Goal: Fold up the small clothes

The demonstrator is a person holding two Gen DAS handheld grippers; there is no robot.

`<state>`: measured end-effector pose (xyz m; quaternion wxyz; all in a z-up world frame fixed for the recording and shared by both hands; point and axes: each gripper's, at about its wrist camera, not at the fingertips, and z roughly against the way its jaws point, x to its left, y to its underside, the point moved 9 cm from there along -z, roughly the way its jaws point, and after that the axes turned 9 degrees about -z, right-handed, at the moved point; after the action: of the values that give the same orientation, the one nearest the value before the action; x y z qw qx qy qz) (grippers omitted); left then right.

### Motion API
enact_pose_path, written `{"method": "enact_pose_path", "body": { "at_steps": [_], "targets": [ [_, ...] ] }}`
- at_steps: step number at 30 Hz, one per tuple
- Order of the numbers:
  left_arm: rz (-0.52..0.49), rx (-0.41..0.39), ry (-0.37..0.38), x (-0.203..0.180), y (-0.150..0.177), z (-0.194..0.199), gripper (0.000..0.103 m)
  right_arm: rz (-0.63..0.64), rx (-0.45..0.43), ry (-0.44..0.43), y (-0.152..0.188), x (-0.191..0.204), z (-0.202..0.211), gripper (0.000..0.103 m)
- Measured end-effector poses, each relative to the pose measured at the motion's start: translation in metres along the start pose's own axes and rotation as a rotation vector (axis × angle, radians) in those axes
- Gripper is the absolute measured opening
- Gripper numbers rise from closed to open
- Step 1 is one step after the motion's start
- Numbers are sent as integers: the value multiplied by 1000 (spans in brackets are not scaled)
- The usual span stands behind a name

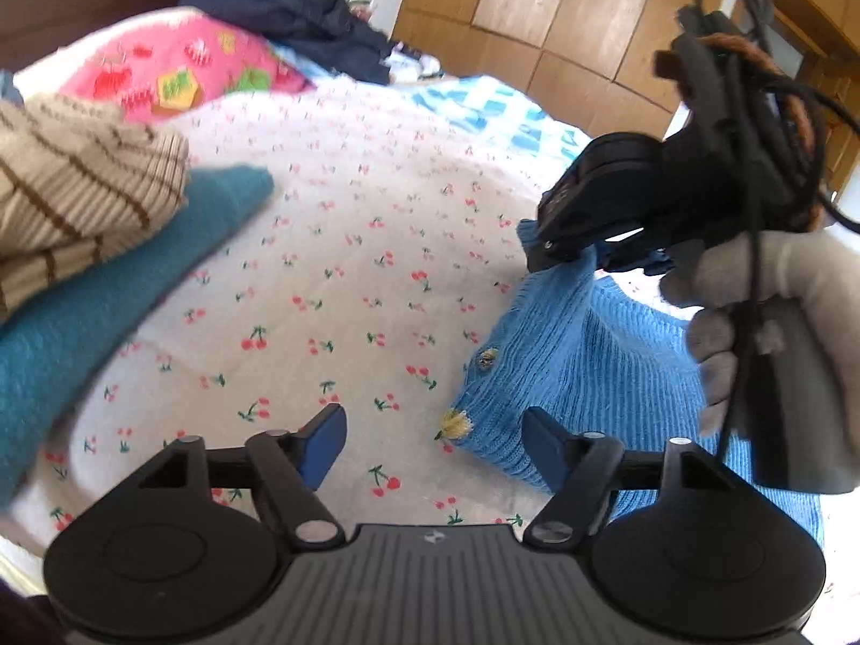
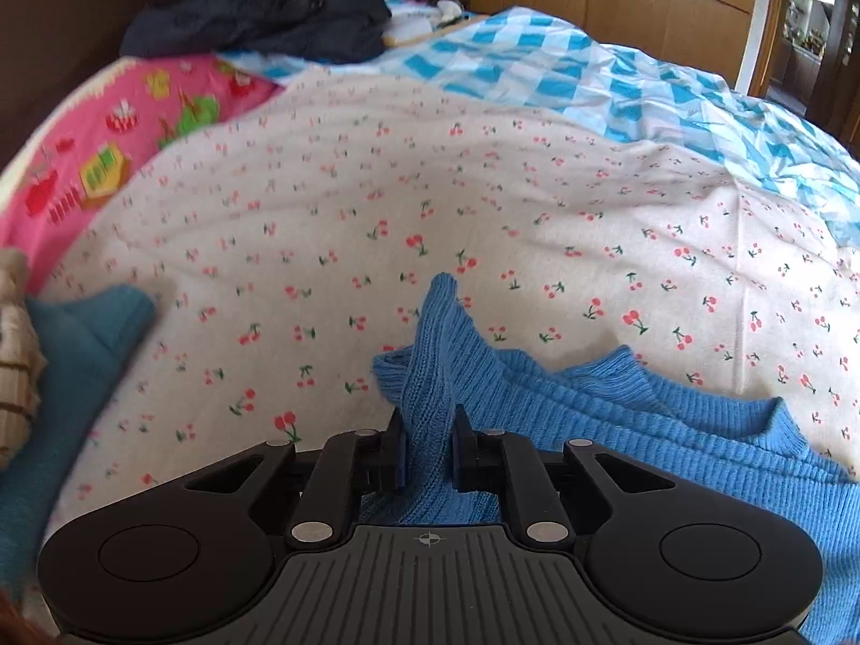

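Note:
A bright blue knit cardigan with small embroidered flowers lies on the cherry-print bed sheet. My right gripper is shut on a raised edge of the blue cardigan and lifts it off the sheet; it also shows in the left wrist view, held by a gloved hand. My left gripper is open and empty, low over the sheet, just left of the cardigan's lower corner.
A folded teal garment with a beige striped one on top lies at the left. A pink pillow, dark clothes and a blue checked blanket lie at the far side. Wooden wardrobe doors stand behind.

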<state>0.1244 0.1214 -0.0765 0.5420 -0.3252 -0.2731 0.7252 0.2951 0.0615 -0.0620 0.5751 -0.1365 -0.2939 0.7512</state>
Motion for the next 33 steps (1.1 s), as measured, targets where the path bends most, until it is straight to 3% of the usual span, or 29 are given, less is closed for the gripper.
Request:
{"method": "enact_pose_path", "body": {
  "at_steps": [8,13,15,20,23,26,29,33],
  "targets": [
    [-39,-78,-44,-11,-12,0,91,-129,-50,-134,-6,-35,38,13],
    [-123,-71,0,-37,-16,-10,91,-204,-70,-200,-4,-58,54,13],
    [-151,-85,14,-46,-19,-7,84,-227,-80,-220,-3,-68,60,13],
    [-212,-115,103,-90,-37,6,43,-343,-125,-298,-4,-104,82,12],
    [-267,-149,179,-134,-48,19,36,-431,-174,-350,-5,-134,97,13],
    [-359,-165,241,-185,-46,24,36,-529,-218,-373,1,-177,104,13],
    [-471,-121,285,-236,-24,9,34,-659,-198,-351,25,-235,86,13],
    [-617,-1,311,-281,26,-15,29,-821,-163,-333,75,-291,62,13]
  ]
}}
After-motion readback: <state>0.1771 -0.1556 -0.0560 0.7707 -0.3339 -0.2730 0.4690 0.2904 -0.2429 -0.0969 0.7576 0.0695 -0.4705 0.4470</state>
